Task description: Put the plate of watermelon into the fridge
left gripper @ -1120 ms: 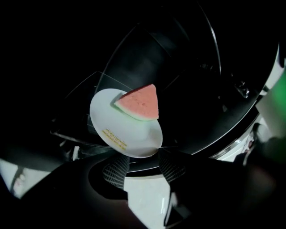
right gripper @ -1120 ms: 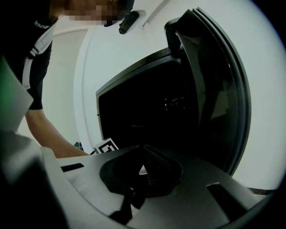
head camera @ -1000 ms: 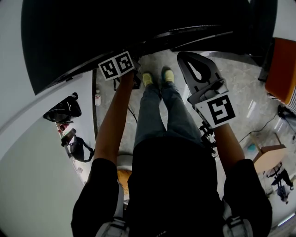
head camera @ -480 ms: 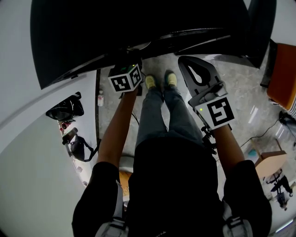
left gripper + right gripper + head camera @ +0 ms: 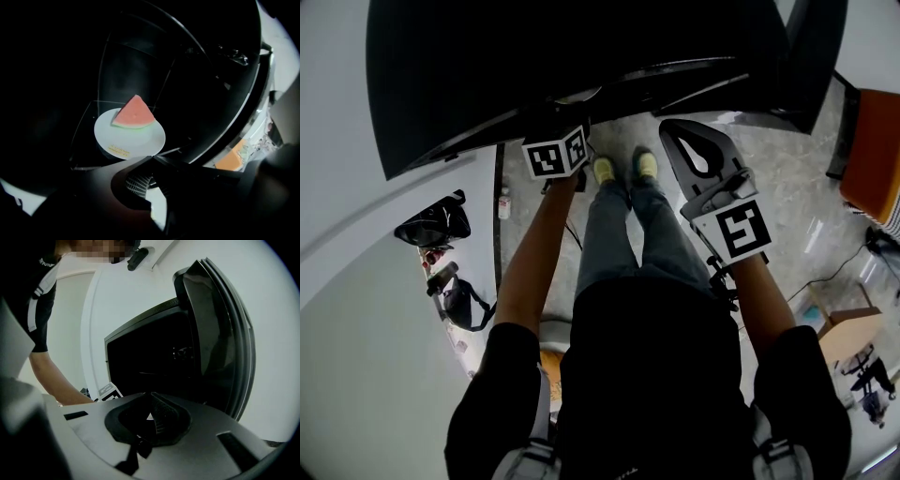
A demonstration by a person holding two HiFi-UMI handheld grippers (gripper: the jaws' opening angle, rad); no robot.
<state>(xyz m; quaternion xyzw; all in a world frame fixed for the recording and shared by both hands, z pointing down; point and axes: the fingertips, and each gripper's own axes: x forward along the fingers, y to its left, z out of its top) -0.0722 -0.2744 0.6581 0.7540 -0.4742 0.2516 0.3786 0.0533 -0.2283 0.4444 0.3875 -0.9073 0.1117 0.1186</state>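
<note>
A white plate (image 5: 129, 138) with a red watermelon wedge (image 5: 134, 114) rests on a glass shelf (image 5: 84, 136) inside the dark fridge (image 5: 581, 47). My left gripper (image 5: 152, 157) is just in front of the plate's near rim, shut and holding nothing. In the head view only its marker cube (image 5: 555, 150) shows, at the fridge's mouth. My right gripper (image 5: 150, 405) is shut and empty, held lower right of the opening, and also shows in the head view (image 5: 673, 120). The fridge door (image 5: 220, 333) stands open at the right.
Black bags (image 5: 431, 225) and a small bottle (image 5: 502, 200) lie on the floor by the white wall at left. An orange object (image 5: 877, 141) and a cardboard box (image 5: 844, 314) are at the right. The person's feet (image 5: 622, 166) stand close to the fridge.
The left gripper's marker cube has turned and moved slightly right and back toward the person. The right gripper has barely moved.
</note>
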